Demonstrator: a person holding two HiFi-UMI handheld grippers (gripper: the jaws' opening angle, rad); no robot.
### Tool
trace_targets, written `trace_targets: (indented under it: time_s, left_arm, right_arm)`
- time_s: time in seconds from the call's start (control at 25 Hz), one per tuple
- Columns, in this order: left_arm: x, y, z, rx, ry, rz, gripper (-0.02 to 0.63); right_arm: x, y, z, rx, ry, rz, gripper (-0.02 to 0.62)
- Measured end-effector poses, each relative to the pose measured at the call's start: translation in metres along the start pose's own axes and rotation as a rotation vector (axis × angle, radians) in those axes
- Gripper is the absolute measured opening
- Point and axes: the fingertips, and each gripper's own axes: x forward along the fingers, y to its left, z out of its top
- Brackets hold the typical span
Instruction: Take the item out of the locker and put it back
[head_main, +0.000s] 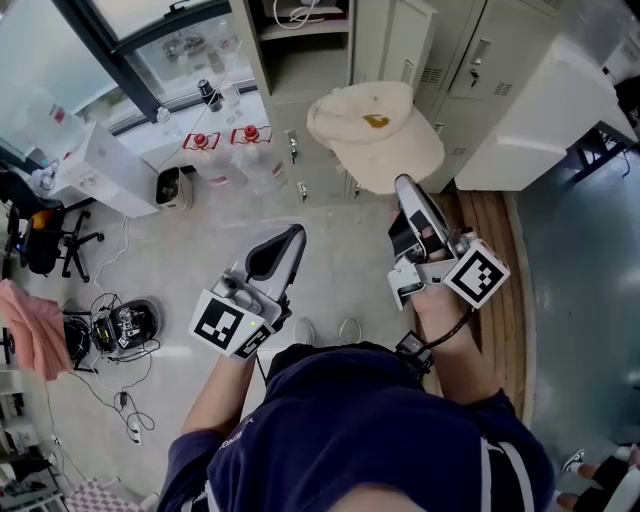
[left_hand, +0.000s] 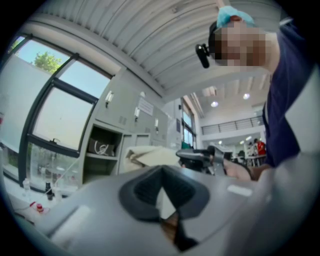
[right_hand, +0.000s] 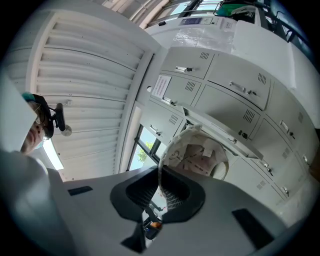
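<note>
**Cap (head_main: 375, 135) held outside lockers (head_main: 470, 60)**

R hand-held gripper (head_main: 403, 186) clamped on cap edge. Cap in air, in front of lockers, near open compartment (head_main: 305, 60). L hand-held gripper (head_main: 292, 236): jaws together, nothing between them, lower than the cap.

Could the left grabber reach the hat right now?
Probably yes: the hat is held up in open air by the right gripper, nothing between it and the left gripper, whose jaws are shut.

Cap (head_main: 375, 140) logo (orange) unreadable — locker (head_main: 305, 65) cut off by top edge.
</note>
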Motion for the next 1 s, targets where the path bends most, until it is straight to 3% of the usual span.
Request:
trace_targets:
  time_s: [0.64,1.0]
  left_arm:
    - [-0.029,0.053,-0.014,-0.055,0.047,-0.074,0.002]
    - [-0.025,0.054,-0.014,-0.051,0.056,-0.105,0.002]
  right_arm:
    - [0.011,-0.004,-0.061,0.034,-0.002,-0.107,0.021]
    - [0.017,-0.001,-0.067,0.035,0.009,-0.104,0.021]
